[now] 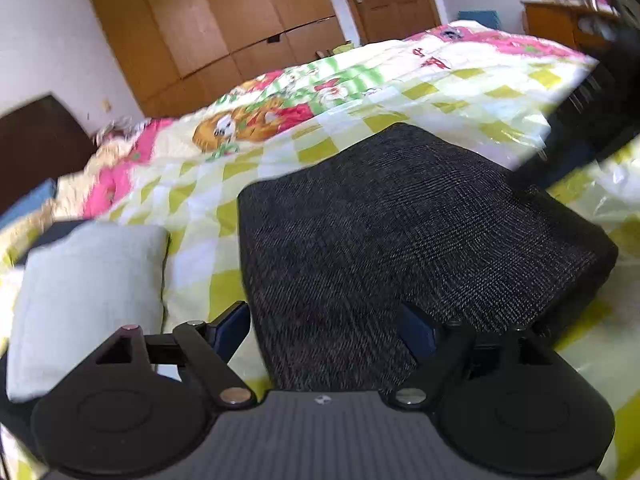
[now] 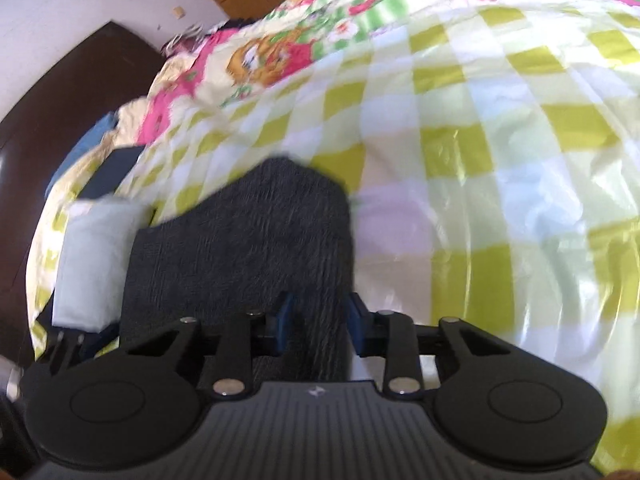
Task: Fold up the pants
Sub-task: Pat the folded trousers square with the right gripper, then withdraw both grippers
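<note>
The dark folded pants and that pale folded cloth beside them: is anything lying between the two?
Nothing but bedspread. In the left wrist view, a bare strip of checked bedspread separates the dark pants from the pale folded cloth.

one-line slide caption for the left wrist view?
Open left gripper at the near edge of folded dark pants on a checked bedspread, pale folded cloth alongside.
</note>
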`<control>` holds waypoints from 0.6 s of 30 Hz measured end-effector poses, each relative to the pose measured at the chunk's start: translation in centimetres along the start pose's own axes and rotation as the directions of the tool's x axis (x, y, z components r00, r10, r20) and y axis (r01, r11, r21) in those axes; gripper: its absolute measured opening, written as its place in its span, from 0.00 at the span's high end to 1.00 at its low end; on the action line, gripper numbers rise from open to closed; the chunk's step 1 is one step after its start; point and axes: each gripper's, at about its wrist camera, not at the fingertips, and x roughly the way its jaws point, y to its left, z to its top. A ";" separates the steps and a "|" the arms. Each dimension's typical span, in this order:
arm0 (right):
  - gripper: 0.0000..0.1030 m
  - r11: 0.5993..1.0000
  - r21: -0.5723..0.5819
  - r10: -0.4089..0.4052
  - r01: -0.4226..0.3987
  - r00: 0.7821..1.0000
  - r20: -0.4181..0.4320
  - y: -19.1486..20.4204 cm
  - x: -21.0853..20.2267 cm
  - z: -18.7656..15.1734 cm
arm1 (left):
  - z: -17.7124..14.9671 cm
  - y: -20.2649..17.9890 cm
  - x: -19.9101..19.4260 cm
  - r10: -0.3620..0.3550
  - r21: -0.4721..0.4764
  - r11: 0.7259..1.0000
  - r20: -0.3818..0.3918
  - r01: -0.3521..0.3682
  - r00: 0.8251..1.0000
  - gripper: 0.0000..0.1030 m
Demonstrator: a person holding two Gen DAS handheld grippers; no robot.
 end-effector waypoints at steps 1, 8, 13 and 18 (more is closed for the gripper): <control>0.67 1.000 -0.016 -0.009 0.009 1.000 -0.003 0.4 0.0 -0.8 | -0.3 0.4 -0.3 0.000 -0.017 1.000 -0.001 0.000 1.000 0.07; 0.59 0.996 -0.057 -0.072 0.074 0.997 0.040 2.3 -1.8 -4.7 | -1.3 0.5 -1.8 0.077 -0.003 0.997 0.004 -0.077 0.997 0.05; 0.58 0.989 -0.085 -0.112 0.117 0.992 0.063 3.5 -3.0 -6.1 | -2.0 -0.6 -2.8 0.108 0.023 0.994 0.016 -0.108 0.994 0.06; 0.58 0.982 -0.116 -0.140 0.148 0.987 0.074 4.6 -3.6 -7.0 | -2.2 -0.4 -3.1 0.101 0.004 0.995 0.011 -0.101 0.995 0.06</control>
